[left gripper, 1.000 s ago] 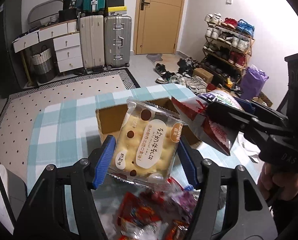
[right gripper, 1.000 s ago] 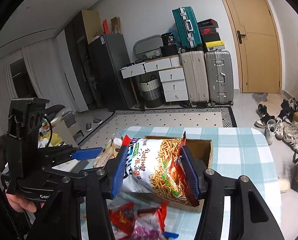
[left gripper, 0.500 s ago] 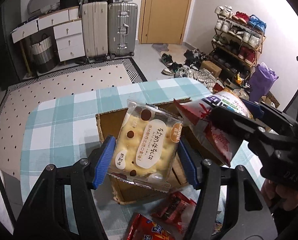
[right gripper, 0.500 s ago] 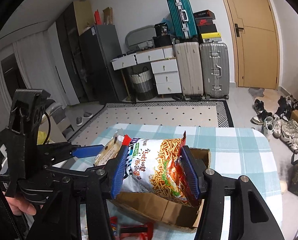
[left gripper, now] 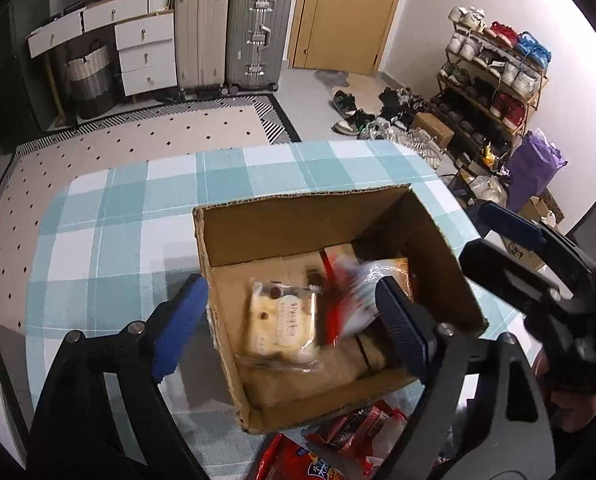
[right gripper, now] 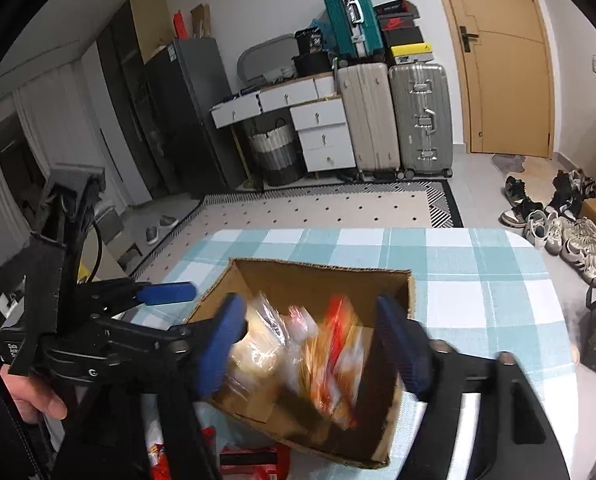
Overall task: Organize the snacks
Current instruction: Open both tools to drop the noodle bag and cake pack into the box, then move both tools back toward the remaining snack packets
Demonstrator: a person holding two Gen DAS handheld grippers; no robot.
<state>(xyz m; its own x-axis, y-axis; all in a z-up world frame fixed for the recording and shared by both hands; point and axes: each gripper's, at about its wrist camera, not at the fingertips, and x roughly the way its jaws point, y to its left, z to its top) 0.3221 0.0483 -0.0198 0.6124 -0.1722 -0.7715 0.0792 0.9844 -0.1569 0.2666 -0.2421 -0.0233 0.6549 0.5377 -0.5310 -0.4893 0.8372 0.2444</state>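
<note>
An open cardboard box (left gripper: 298,216) (right gripper: 318,272) stands on the checked tablecloth. My left gripper (left gripper: 294,320) is open above it. The cream biscuit packet (left gripper: 284,324) lies inside the box, free of the fingers. My right gripper (right gripper: 310,340) is open above the box. The red and white noodle snack bag (right gripper: 334,356) is blurred inside the box beside the biscuit packet (right gripper: 258,352); it also shows in the left wrist view (left gripper: 348,300). The right gripper's blue finger shows in the left wrist view (left gripper: 510,228), and the left gripper's finger in the right wrist view (right gripper: 170,292).
Red snack packets (left gripper: 338,440) (right gripper: 254,460) lie on the table (left gripper: 118,220) in front of the box. Suitcases (left gripper: 234,36), white drawers (left gripper: 142,48), a shoe rack (left gripper: 494,76) and a door stand beyond the table.
Both grippers opened over the box. The biscuit packet and the noodle bag dropped out of them into the box. Both cameras tilted down and moved closer over the box.
</note>
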